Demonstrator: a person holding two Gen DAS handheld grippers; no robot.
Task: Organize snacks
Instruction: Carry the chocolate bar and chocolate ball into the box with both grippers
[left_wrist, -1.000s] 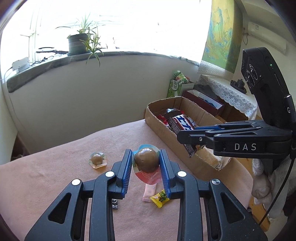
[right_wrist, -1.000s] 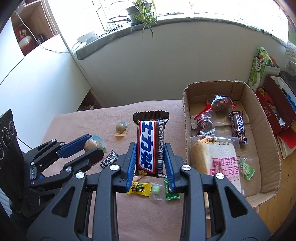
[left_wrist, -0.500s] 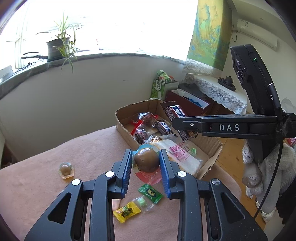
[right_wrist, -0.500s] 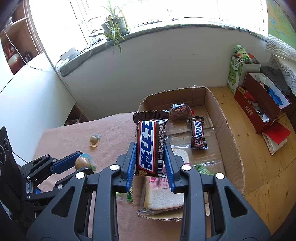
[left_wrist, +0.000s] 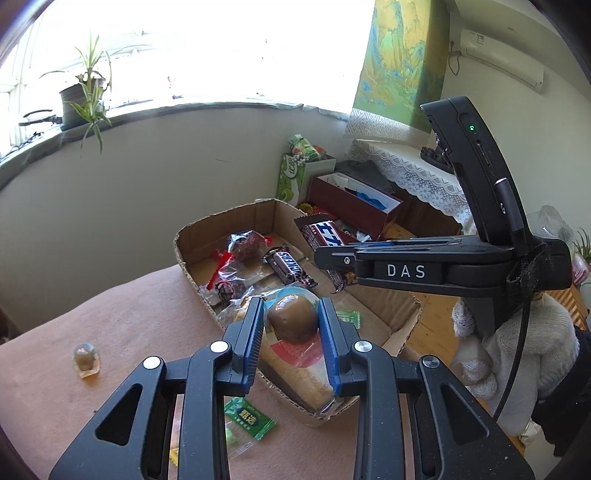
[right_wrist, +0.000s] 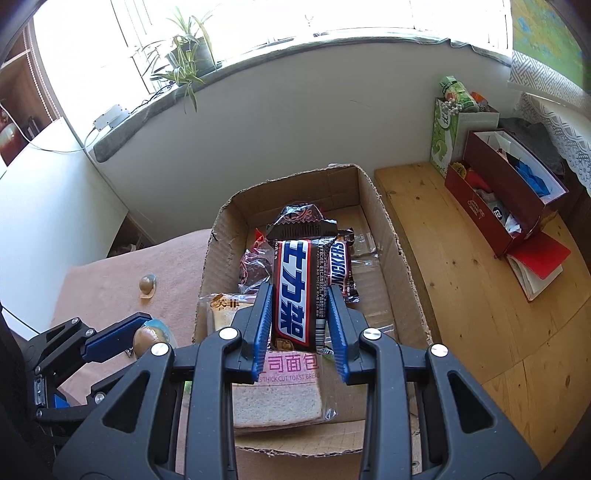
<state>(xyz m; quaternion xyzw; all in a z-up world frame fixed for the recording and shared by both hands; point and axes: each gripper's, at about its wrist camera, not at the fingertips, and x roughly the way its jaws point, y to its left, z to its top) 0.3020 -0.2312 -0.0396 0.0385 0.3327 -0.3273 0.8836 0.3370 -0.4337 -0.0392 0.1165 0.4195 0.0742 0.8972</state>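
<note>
My left gripper (left_wrist: 291, 321) is shut on a brown packaged egg (left_wrist: 293, 322) and holds it above the near edge of the cardboard box (left_wrist: 192, 273). My right gripper (right_wrist: 299, 306) is shut on a Snickers bar (right_wrist: 295, 291) and holds it over the inside of the box (right_wrist: 402, 280). In the box lie bagged toast bread (right_wrist: 277, 398), another Snickers bar (right_wrist: 341, 269) and dark wrapped snacks (left_wrist: 236, 266). The right gripper also shows in the left wrist view (left_wrist: 332, 258), and the left one in the right wrist view (right_wrist: 129, 339).
A second packaged egg (left_wrist: 86, 360) lies on the pink cloth (left_wrist: 110, 325). A green candy packet (left_wrist: 251, 419) lies near the box. Beyond the box are a wooden floor (right_wrist: 461, 277), a red box (right_wrist: 506, 199) and a green carton (right_wrist: 450, 129).
Both grippers have moved right, from over the pink cloth to over the cardboard box, each still holding its snack. The loose candies have slid toward the lower left of the left view.
</note>
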